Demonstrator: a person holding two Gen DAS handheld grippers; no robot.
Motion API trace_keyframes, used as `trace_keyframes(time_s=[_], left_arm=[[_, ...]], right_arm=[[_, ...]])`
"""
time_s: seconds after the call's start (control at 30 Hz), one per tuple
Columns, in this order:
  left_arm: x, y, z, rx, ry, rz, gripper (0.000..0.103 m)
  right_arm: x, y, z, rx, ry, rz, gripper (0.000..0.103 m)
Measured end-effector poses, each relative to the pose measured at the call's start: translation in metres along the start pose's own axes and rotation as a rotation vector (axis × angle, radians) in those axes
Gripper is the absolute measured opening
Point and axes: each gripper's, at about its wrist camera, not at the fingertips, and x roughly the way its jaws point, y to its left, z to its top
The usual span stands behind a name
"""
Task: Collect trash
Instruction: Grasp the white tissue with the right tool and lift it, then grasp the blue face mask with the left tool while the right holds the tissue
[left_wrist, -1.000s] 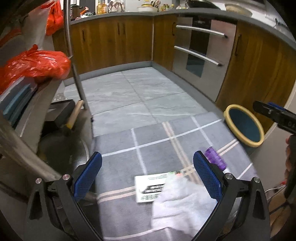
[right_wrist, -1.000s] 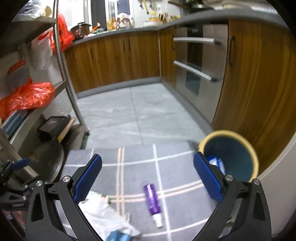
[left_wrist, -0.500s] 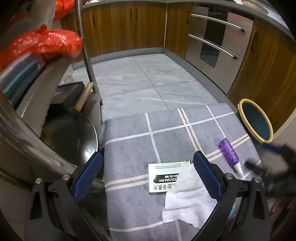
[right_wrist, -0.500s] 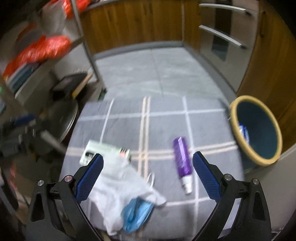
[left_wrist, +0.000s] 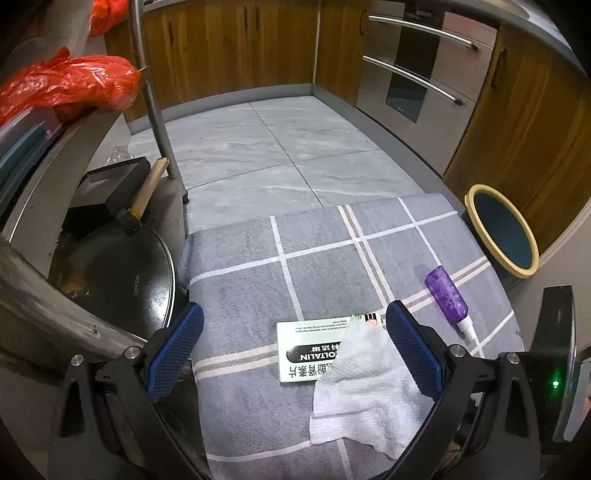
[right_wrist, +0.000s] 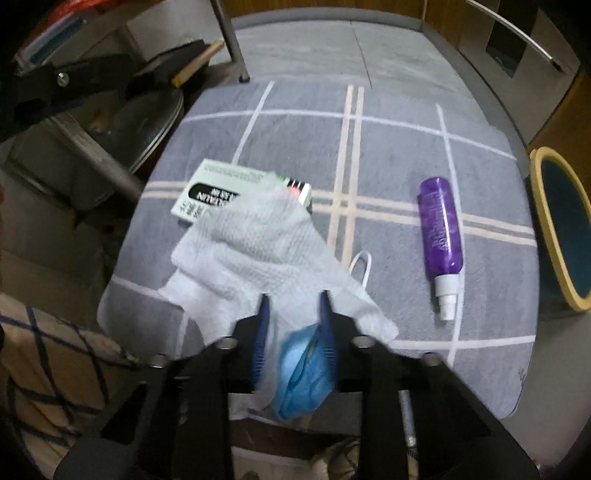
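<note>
Right gripper (right_wrist: 293, 306): jaws have just been closing and now stand narrow, tips pointing steeply down at the near edge of the grey checked cushion (right_wrist: 295, 122). Between them lie the near corner of the white paper towel (right_wrist: 258, 251) and the blue face mask (right_wrist: 306, 369); both pads appear to bear on the towel and mask, though blur prevents confirmation of a firm pinch.

Left gripper (left_wrist: 295, 347): jaws wide, empty, hanging over the near left part of the cushion, with the towel and the box ahead between the open pads but not touched.

Governing relation: the towel runs from the right gripper's tips away toward the cushion's left edge, its far end draped over the white box (right_wrist: 218, 192); a lift would likely peel it off the box. The right hand is the nearer to towel and mask.

The purple spray bottle (right_wrist: 441, 229) lies toward the right edge, long axis running near-to-far, nozzle toward the near edge, well apart from the towel. The bin (right_wrist: 561, 225) stands on the floor just beyond the cushion's right edge, on the bottle's side.

Count on the cushion: one towel, one mask, one box, one bottle. One bin.
</note>
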Motion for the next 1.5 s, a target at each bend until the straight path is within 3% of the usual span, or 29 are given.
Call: trace_keyframes(time_s=[0.03, 0.07, 0.27, 0.47, 0.7, 0.9, 1.03, 1.13, 1.33, 1.5], left_arm=[[0.0, 0.0, 0.0, 0.005, 0.001, 0.0, 0.097], [0.001, -0.002, 0.0, 0.011, 0.002, 0.0, 0.097], [0.001, -0.006, -0.001, 0.025, 0.007, -0.009, 0.097], [0.002, -0.013, -0.005, 0.052, 0.016, -0.037, 0.097], [0.008, -0.034, -0.011, 0.124, 0.04, -0.065, 0.097], [0.024, -0.075, -0.03, 0.232, 0.096, -0.16, 0.097], [0.036, -0.11, -0.049, 0.329, 0.14, -0.224, 0.097], [0.049, -0.129, -0.06, 0.343, 0.2, -0.281, 0.096], [0.076, -0.141, -0.078, 0.332, 0.345, -0.344, 0.073], [0.083, -0.143, -0.081, 0.319, 0.378, -0.356, 0.041]], right_arm=[[0.001, 0.0, 0.0, 0.0, 0.004, 0.0, 0.005], [0.001, -0.002, 0.0, 0.003, 0.0, 0.003, 0.003], [-0.018, -0.013, 0.012, 0.05, -0.076, 0.031, 0.003], [-0.071, -0.039, 0.036, 0.134, -0.263, 0.077, 0.003], [-0.116, -0.069, 0.05, 0.198, -0.412, 0.05, 0.003], [-0.143, -0.087, 0.052, 0.22, -0.496, 0.008, 0.002], [-0.15, -0.096, 0.051, 0.238, -0.515, 0.016, 0.002], [-0.15, -0.098, 0.049, 0.237, -0.517, 0.012, 0.002], [-0.152, -0.101, 0.047, 0.226, -0.518, 0.009, 0.002], [-0.155, -0.103, 0.046, 0.221, -0.528, 0.01, 0.002]])
